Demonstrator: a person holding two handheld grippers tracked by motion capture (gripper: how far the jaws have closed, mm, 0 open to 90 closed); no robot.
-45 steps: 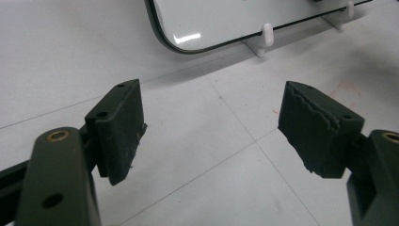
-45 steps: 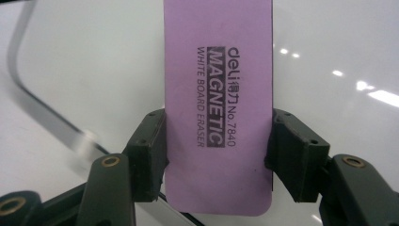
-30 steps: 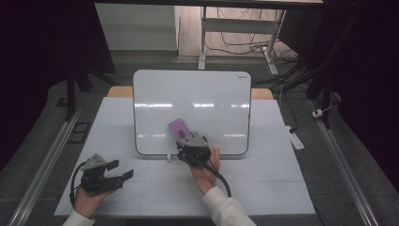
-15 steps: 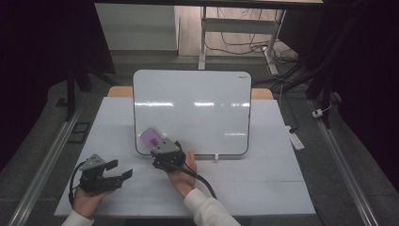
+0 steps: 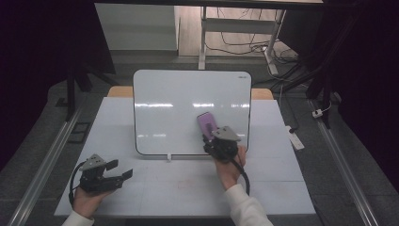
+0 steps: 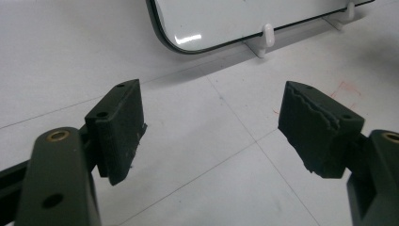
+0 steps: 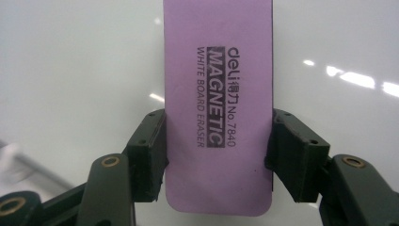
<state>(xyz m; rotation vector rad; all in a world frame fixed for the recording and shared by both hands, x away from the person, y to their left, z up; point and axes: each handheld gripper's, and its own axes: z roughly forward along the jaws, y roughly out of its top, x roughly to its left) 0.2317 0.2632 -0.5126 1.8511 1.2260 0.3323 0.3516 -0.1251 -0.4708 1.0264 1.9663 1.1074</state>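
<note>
Table: white, flat; all the work is carried on it, and its near half is left bare for the hands.

Whiteboard: propped near-upright on small white feet at mid-table, its face turned toward the person so that it can be reached and wiped from the near side. No marks can be made out on it.

Right gripper: raised to the board's lower right area, jaws closed on the eraser's two long edges. The flat purple back is thus left facing the camera, and the wiping face is judged to be turned to the board. Whether the eraser is touching the surface cannot be told.

Left gripper: held low over the table's near left corner, well apart from the board, jaws spread wide with nothing between them; judged to be parked out of the way.

Eraser: purple, oblong, labelled as a magnetic whiteboard eraser; gripped at its lower end so that most of its length projects beyond the jaws for wiping.
</note>
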